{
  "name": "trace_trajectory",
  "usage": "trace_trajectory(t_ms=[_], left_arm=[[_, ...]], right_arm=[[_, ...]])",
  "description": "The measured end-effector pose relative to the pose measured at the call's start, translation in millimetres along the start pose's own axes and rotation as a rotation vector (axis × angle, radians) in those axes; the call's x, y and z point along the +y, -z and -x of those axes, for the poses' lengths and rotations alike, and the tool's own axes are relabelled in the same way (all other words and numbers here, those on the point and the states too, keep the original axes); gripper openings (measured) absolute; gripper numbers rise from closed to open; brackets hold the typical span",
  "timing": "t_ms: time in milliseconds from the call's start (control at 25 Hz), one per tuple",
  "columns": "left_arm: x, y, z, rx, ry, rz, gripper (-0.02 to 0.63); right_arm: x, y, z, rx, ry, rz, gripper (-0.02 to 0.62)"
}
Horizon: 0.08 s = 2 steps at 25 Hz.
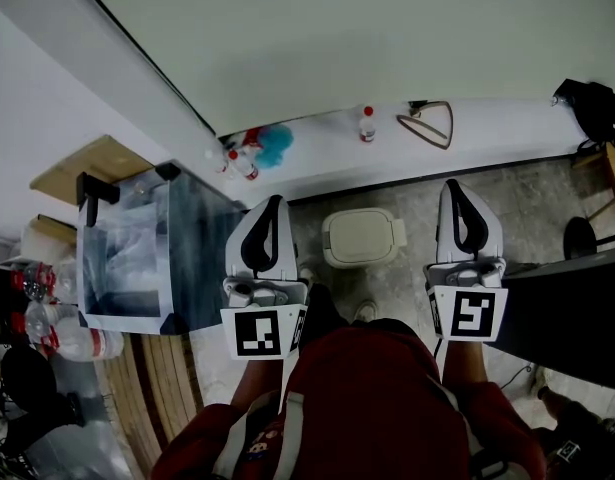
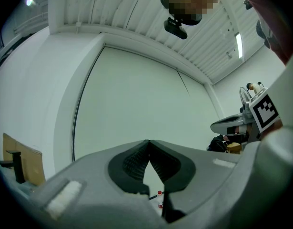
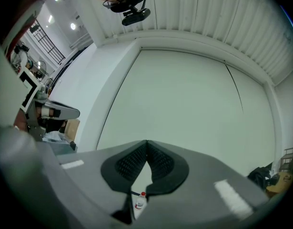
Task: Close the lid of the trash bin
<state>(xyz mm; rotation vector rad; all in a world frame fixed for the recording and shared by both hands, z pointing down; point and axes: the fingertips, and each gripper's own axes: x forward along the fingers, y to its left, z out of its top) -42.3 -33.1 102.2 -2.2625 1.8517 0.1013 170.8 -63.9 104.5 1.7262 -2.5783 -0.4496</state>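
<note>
Head view: trash bin (image 1: 363, 236) between left gripper (image 1: 275, 200), right gripper (image 1: 453, 184); fingers together.

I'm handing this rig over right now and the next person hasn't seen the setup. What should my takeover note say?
Left claw: shut, nothing in it, held up in the air and touching nothing.
Right claw: shut, nothing in it, also held up and clear of everything.
Trash bin: on the floor ahead, between the two claws in the head view.
Done: from above, the lid looks to be lying flat on the bin.
Left: probably nothing. Check the lid is fully seated, since only the top-down view shows it.
</note>
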Motion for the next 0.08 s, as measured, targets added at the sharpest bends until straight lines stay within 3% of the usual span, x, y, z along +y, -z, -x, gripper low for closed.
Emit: trace_trajectory(t_ms=[80], left_arm=[[-0.4,1.4,0.4,0.002,0.000,0.002,0.005]], right_arm=[[0.8,1.1,0.2,0.001,-0.003,0.006,0.000]])
